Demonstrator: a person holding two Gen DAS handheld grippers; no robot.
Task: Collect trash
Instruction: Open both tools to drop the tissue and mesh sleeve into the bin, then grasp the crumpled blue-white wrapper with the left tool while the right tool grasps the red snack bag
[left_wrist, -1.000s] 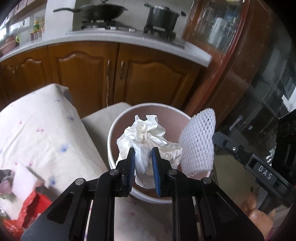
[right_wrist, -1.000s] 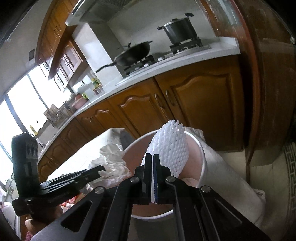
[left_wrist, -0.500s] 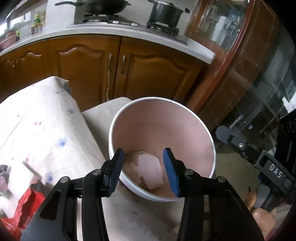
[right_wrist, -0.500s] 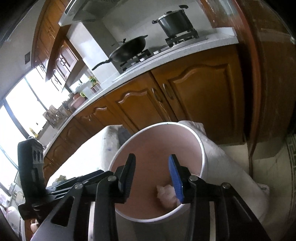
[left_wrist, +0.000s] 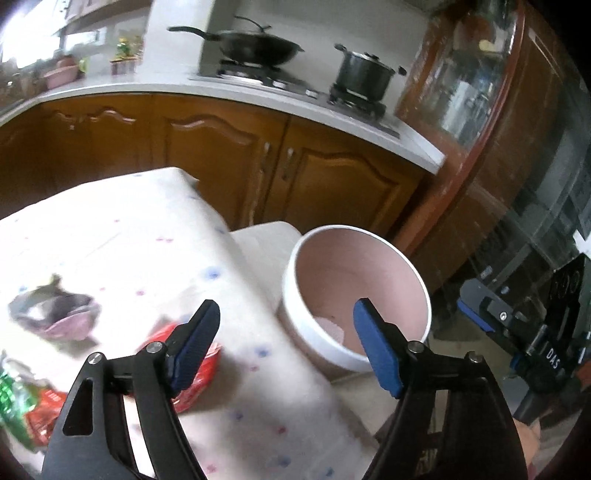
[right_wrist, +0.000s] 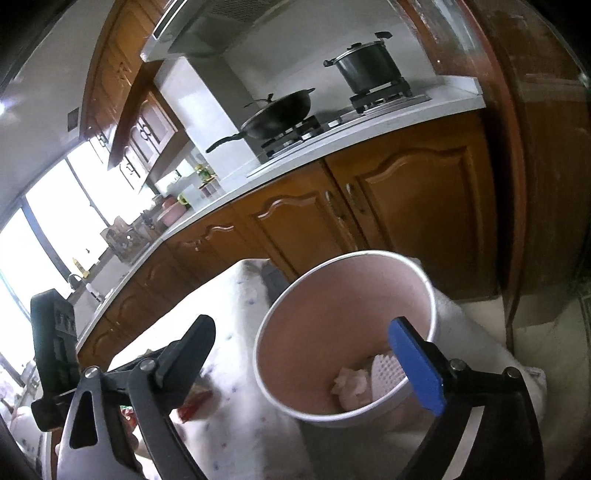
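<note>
A white bin with a pink inside (left_wrist: 295, 280) (right_wrist: 343, 291) stands beside the table. Crumpled white tissue (right_wrist: 351, 384) and white foam netting (right_wrist: 386, 371) lie at its bottom. My left gripper (left_wrist: 286, 347) is open and empty, above the table edge left of the bin. My right gripper (right_wrist: 314, 365) is open and empty, above the bin's near rim. A red wrapper (left_wrist: 195, 373), a green wrapper (left_wrist: 14, 398) and a grey-pink crumpled piece (left_wrist: 59, 314) lie on the tablecloth.
The table has a white spotted cloth (left_wrist: 129, 240). Brown kitchen cabinets (left_wrist: 221, 166) and a worktop with a wok (left_wrist: 258, 46) and pot (left_wrist: 364, 74) stand behind. A glass cabinet (left_wrist: 498, 147) is to the right. The right gripper's body (left_wrist: 535, 332) shows at right.
Both grippers let go of the tissue and the foam netting, which dropped into the bin. Both then opened wider and drew back left toward the table.
</note>
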